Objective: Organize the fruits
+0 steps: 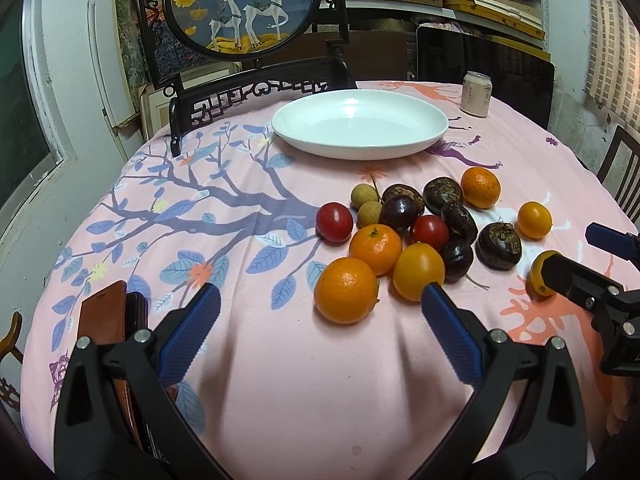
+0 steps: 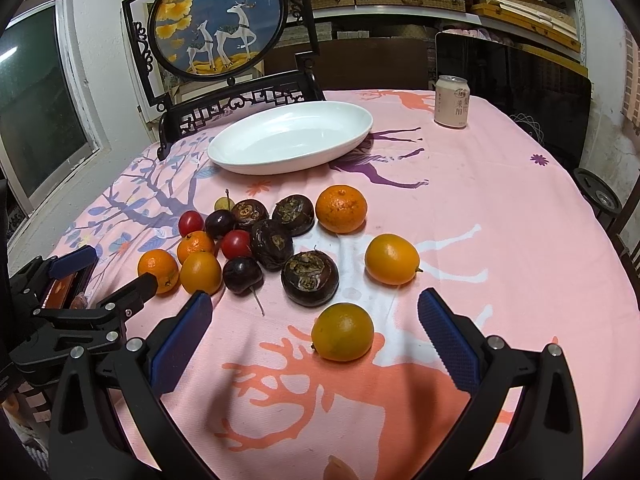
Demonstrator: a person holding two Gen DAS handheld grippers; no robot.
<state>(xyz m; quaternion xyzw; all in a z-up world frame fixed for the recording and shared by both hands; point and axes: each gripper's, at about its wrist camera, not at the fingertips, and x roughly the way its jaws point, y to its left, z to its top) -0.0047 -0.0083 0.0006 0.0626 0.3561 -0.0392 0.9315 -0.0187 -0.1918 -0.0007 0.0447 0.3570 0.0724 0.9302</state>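
Observation:
A pile of fruit lies on the pink tablecloth: oranges (image 1: 346,290), red cherry tomatoes (image 1: 335,222), dark water chestnuts (image 1: 499,245), longans (image 1: 364,196) and dark plums (image 1: 400,212). An empty white oval plate (image 1: 360,124) stands behind them, also in the right wrist view (image 2: 292,138). My left gripper (image 1: 320,304) is open, low over the cloth, just in front of the nearest orange. My right gripper (image 2: 314,312) is open, with an orange (image 2: 343,332) between its fingers, not touched. It shows at the right of the left wrist view (image 1: 580,256).
A drink can (image 2: 451,101) stands at the far right of the table. A carved dark stand with a round deer picture (image 2: 218,20) is at the back left. A brown phone case (image 1: 106,314) lies at the near left. Chairs stand around the table.

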